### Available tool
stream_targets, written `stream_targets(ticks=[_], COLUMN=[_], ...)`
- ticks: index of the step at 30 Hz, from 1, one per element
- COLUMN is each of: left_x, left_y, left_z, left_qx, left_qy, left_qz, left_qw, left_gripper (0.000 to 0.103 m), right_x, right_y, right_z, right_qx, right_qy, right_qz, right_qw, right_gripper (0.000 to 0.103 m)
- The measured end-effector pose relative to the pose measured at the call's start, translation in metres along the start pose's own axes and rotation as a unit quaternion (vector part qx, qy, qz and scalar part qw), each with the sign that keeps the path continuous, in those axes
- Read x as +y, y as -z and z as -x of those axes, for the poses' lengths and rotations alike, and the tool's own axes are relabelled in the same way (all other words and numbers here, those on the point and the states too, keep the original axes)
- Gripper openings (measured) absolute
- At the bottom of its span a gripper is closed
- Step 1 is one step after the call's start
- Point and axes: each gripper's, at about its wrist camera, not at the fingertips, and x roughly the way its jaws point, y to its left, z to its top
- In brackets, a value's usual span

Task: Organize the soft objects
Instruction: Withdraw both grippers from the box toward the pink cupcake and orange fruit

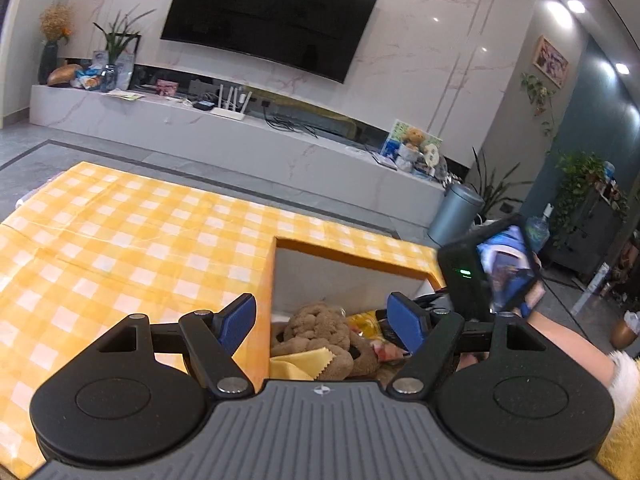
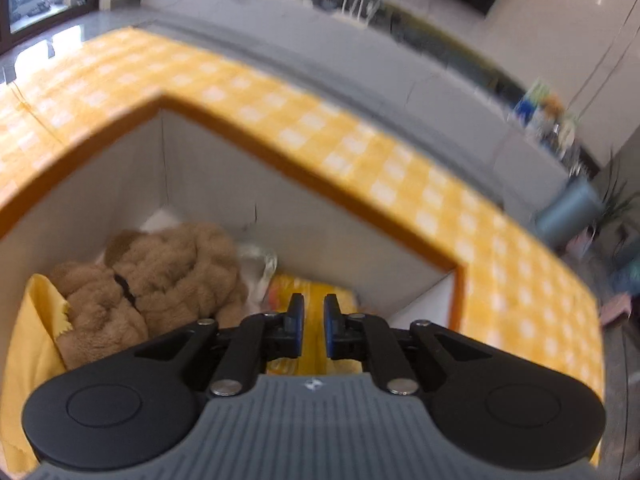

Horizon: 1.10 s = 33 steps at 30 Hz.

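Nearest, the left gripper (image 1: pixel 322 320) is held with its jaws spread wide and nothing between them, poised over the edge of a white box (image 1: pixel 320 276). Just beyond, the right gripper (image 2: pixel 314 326) is seen inside that box, its jaws drawn to a narrow gap above a yellow packet (image 2: pixel 308 292); whether anything is pinched cannot be told. Beside it, a brown plush toy (image 2: pixel 160 272) is lodged against a yellow cloth (image 2: pixel 28 336). Around the box, a yellow checked surface (image 1: pixel 120 232) is spread, and a television (image 1: pixel 272 16) is mounted on the far wall.

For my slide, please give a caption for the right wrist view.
Right claw, nearly closed and empty, above a box holding a brown plush toy.
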Motion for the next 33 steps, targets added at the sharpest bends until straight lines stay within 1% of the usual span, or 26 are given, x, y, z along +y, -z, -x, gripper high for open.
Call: stream_targets(ticks=[3, 6, 8, 10, 12, 14, 18, 19, 20, 22, 24, 26, 28, 31, 33], left_x=[-0.002, -0.010, -0.016, -0.023, -0.030, -0.036, -0.048, -0.052, -0.053, -0.060, -0.064, -0.066, -0.073, -0.086, -0.092], left_y=[-0.001, -0.003, -0.006, -0.007, -0.008, -0.011, -0.014, -0.015, -0.016, -0.015, -0.016, -0.017, -0.016, -0.011, -0.008], left_z=[0.004, 0.007, 0.013, 0.020, 0.026, 0.032, 0.039, 0.040, 0.039, 0.038, 0.036, 0.031, 0.032, 0.034, 0.032], left_qx=[-0.004, 0.002, -0.006, -0.018, -0.028, -0.037, -0.054, -0.054, -0.054, -0.057, -0.056, -0.043, -0.044, -0.055, -0.054], left_qy=[0.003, 0.007, 0.007, 0.006, 0.007, 0.004, 0.008, 0.008, 0.008, 0.011, 0.033, 0.059, 0.071, 0.057, 0.052], left_qz=[-0.001, -0.012, -0.022, -0.033, -0.040, -0.039, -0.039, -0.044, -0.049, -0.058, -0.050, -0.035, -0.044, -0.067, -0.072], left_qw=[1.0000, 0.9999, 0.9997, 0.9993, 0.9988, 0.9986, 0.9978, 0.9975, 0.9973, 0.9966, 0.9967, 0.9967, 0.9956, 0.9946, 0.9945], left_gripper=[0.088, 0.088, 0.088, 0.088, 0.088, 0.088, 0.088, 0.089, 0.089, 0.089, 0.089, 0.089, 0.089, 0.089, 0.089], right_x=[-0.007, -0.014, -0.018, -0.020, -0.023, -0.028, -0.046, -0.050, -0.055, -0.065, -0.078, -0.091, -0.106, -0.129, -0.143], right_y=[-0.002, -0.004, -0.003, -0.002, 0.000, 0.004, 0.011, 0.014, 0.019, 0.029, 0.039, 0.047, 0.056, 0.069, 0.080], right_z=[0.020, 0.035, 0.044, 0.054, 0.065, 0.075, 0.098, 0.104, 0.111, 0.123, 0.133, 0.139, 0.145, 0.153, 0.159], right_qx=[-0.034, -0.052, -0.064, -0.079, -0.093, -0.101, -0.109, -0.113, -0.118, -0.126, -0.128, -0.128, -0.133, -0.137, -0.147], right_qy=[-0.002, -0.004, -0.009, -0.009, -0.009, -0.009, -0.011, -0.009, -0.005, 0.003, 0.007, 0.015, 0.030, 0.052, 0.068], right_qz=[-0.007, -0.015, -0.025, -0.029, -0.028, -0.034, -0.054, -0.055, -0.054, -0.055, -0.061, -0.070, -0.083, -0.108, -0.119], right_qw=[0.999, 0.999, 0.998, 0.996, 0.995, 0.994, 0.993, 0.992, 0.992, 0.991, 0.990, 0.989, 0.987, 0.983, 0.980], right_gripper=[0.008, 0.011, 0.017, 0.018, 0.026, 0.038, 0.042, 0.045, 0.050, 0.055, 0.059, 0.062, 0.064, 0.066, 0.067])
